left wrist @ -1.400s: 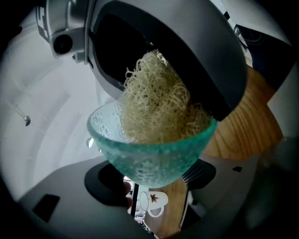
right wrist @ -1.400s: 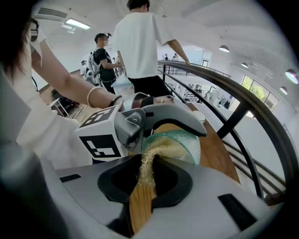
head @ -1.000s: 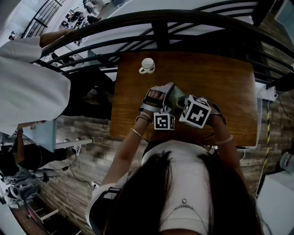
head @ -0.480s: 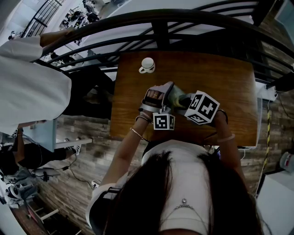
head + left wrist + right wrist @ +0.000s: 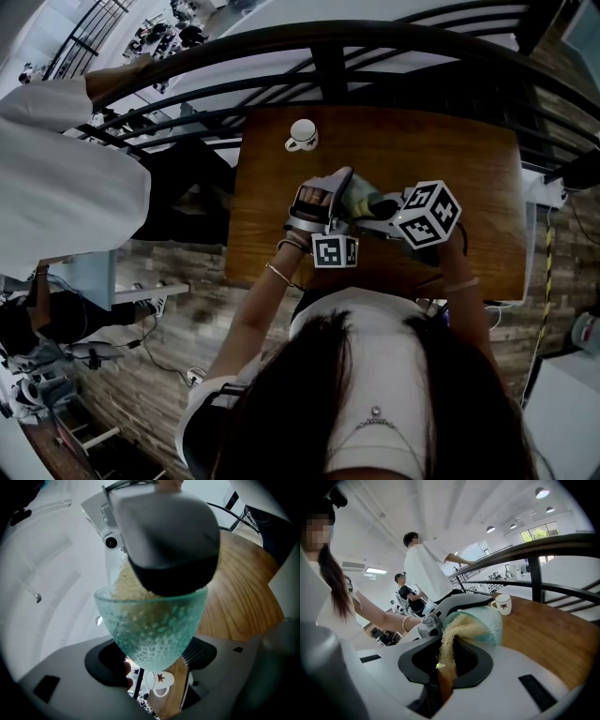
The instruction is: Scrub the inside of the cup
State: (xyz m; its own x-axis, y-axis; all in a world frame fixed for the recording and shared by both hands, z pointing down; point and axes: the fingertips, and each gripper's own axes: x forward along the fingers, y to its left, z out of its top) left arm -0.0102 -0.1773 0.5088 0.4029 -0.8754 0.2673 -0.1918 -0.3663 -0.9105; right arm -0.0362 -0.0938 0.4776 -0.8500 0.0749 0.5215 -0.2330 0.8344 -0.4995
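On the left of the head view one bystander's white sleeve [image 5: 56, 178] is seen beyond the black railing [image 5: 328, 42]. One wooden table [image 5: 469, 169] is shown, and one white mug [image 5: 301, 134] with a red leaf print is stood upright near its far edge, well apart from the hands. Nearer the wearer, two hand-held grippers are brought together above the table, and two marker cubes are counted, one on each.

The left hand-held gripper [image 5: 339, 195] is clamped on one green dimpled glass cup [image 5: 152, 623], which is held off the table and tipped, its mouth turned to the right. The cup is gripped low on its body between the two jaws.

The right hand-held gripper [image 5: 446, 665] is set narrow, its jaws pinched on one yellow mesh scrubber [image 5: 457, 630], whose far end is pushed inside the cup's mouth.

In the right gripper view two more people are counted in the background, one standing [image 5: 424, 569] and one seated [image 5: 405, 592].
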